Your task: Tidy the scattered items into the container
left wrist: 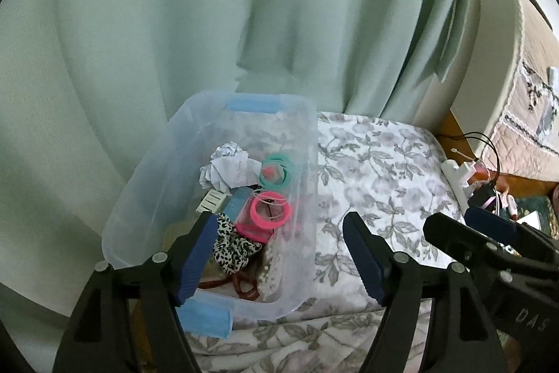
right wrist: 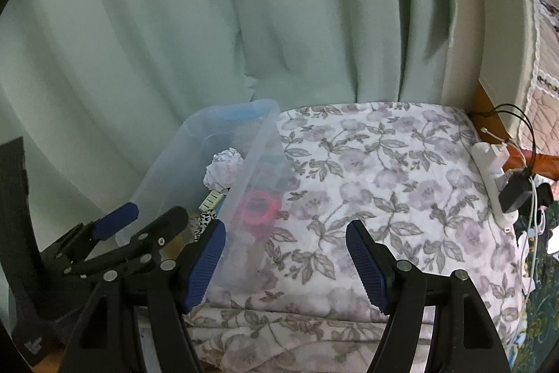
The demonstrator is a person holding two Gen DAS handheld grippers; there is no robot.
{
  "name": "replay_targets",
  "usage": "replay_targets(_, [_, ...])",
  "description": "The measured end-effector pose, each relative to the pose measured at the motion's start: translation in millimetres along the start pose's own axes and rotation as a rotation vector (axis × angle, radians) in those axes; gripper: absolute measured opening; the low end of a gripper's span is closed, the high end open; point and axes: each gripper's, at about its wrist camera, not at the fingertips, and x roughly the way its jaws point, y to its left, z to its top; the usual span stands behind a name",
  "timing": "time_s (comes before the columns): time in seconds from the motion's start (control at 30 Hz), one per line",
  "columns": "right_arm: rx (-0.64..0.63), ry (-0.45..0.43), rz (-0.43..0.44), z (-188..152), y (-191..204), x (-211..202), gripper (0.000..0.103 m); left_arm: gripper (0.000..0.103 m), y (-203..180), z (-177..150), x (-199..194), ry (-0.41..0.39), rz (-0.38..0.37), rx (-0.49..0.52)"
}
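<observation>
A clear plastic bin with blue latches (left wrist: 146, 184) sits on a floral cloth (left wrist: 377, 170). Inside it lie a crumpled paper ball (left wrist: 227, 168), teal hair ties (left wrist: 277, 171), pink hair ties (left wrist: 271, 210), a leopard scrunchie (left wrist: 232, 245) and a brown hair tie (left wrist: 244, 289). My left gripper (left wrist: 279, 254) is open and empty, hovering over the bin's near right wall. My right gripper (right wrist: 286, 261) is open and empty above the cloth (right wrist: 384, 180), just right of the bin (right wrist: 258, 135). The right gripper also shows in the left wrist view (left wrist: 468, 226).
A pale green curtain (left wrist: 244, 23) hangs behind the bin. A white power strip with plugs and cables (right wrist: 496, 184) lies at the cloth's right edge. A bed with a quilt (left wrist: 524, 86) stands at far right. A dark object (right wrist: 21, 233) stands left of the bin.
</observation>
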Motion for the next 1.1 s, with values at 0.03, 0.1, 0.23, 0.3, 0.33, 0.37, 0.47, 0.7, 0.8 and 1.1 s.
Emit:
replay_targets(0.03, [0.003, -0.002, 0.0, 0, -1, -1, 0.075, 0.076, -1, 0, -2, -0.004, 0.001, 0.006])
replay_targets(0.1, [0.007, -0.006, -0.002, -1, -3, -5, 0.075, 0.077, -4, -2, -5, -0.012, 0.001, 0.016])
replay_targets(0.23, [0.01, -0.005, -0.003, -3, -6, -10, 0.075, 0.078, -6, -4, -7, -0.014, -0.012, 0.01])
replay_targets(0.3, [0.011, -0.003, -0.005, -4, -7, -12, 0.075, 0.079, -7, -4, -8, -0.009, -0.008, 0.0])
replay_targets(0.33, [0.012, -0.002, -0.009, -4, -7, -12, 0.075, 0.079, -9, -4, -9, -0.01, -0.002, -0.001])
replay_targets(0.37, [0.012, -0.001, -0.012, -4, -8, -13, 0.075, 0.079, -10, -4, -10, -0.011, 0.004, 0.0])
replay_targets(0.47, [0.01, 0.001, -0.025, -4, -7, -16, 0.075, 0.079, -13, -4, -12, 0.0, 0.025, 0.01])
replay_targets(0.7, [-0.014, -0.004, -0.041, -4, -2, -24, 0.075, 0.079, -13, -5, -12, 0.052, 0.057, 0.002])
replay_targets(0.8, [-0.017, -0.007, -0.038, -4, -1, -26, 0.075, 0.079, -12, -5, -13, 0.052, 0.055, -0.007])
replay_targets(1.1, [-0.028, -0.008, -0.044, -3, 2, -28, 0.075, 0.079, -8, -4, -15, 0.04, 0.068, -0.006])
